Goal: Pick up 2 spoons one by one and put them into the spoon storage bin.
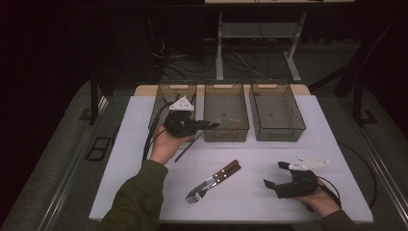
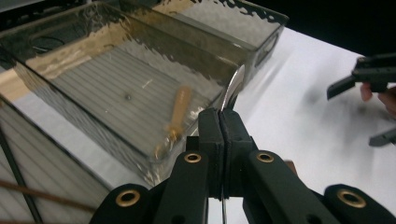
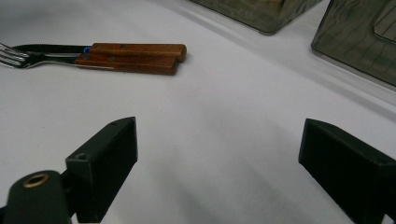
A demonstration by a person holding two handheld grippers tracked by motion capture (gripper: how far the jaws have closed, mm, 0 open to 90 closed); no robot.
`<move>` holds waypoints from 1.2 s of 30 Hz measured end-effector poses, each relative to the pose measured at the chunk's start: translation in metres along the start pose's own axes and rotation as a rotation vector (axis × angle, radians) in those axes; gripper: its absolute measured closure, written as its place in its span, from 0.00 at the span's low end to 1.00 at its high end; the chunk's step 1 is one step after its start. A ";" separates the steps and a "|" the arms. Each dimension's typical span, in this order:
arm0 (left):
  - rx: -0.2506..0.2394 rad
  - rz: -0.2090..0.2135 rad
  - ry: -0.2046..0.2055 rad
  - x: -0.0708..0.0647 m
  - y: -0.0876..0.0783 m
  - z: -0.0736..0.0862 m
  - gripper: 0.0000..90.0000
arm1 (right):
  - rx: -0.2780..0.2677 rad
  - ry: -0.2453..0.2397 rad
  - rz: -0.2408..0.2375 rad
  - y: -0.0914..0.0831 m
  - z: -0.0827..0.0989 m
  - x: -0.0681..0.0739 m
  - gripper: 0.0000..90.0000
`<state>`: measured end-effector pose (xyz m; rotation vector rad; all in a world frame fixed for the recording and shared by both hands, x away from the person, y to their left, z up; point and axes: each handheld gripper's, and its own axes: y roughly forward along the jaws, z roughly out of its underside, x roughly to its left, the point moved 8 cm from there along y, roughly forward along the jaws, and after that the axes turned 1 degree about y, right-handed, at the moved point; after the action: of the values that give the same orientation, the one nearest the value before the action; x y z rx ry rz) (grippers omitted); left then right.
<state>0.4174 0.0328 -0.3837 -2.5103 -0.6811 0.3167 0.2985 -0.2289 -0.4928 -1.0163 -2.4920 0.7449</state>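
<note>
Left gripper (image 1: pixel 207 125), centre-left of the high view, just before the middle bin (image 1: pixel 226 132): jaws closed tight on a thin metal utensil (image 2: pixel 232 88), its shiny tip rising above the pads in the left gripper view, its dark handle slanting down toward the lower left in the high view. Exact kind of utensil not clear.

Right gripper (image 1: pixel 272 175), lower right of the high view, low over the white table (image 1: pixel 269 202): jaws wide apart, nothing between them.

Fork (image 1: pixel 199 192) and knife (image 1: pixel 219 175) with wooden handles, side by side, lower centre.

Three clear bins across the upper centre; wooden-handled piece (image 2: pixel 179 109) lying inside the middle one.
</note>
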 end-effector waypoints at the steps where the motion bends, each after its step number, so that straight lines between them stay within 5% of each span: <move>1: 0.002 -0.003 0.002 0.001 0.002 -0.003 0.99 | -0.001 0.001 0.000 0.000 0.000 0.000 0.13; 22: -0.071 -0.037 -0.003 0.034 0.059 -0.086 0.99 | -0.015 0.004 -0.015 -0.002 -0.002 0.002 0.13; 30: -0.070 -0.067 -0.003 0.047 0.089 -0.098 0.99 | -0.022 0.002 -0.026 -0.003 -0.003 0.003 0.13; 36: -0.048 -0.089 -0.011 0.053 0.105 -0.090 0.99 | -0.028 -0.001 -0.033 -0.004 -0.004 0.004 0.13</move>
<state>0.5356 -0.0548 -0.3691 -2.5158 -0.8106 0.2860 0.2957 -0.2268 -0.4871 -0.9817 -2.5208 0.7032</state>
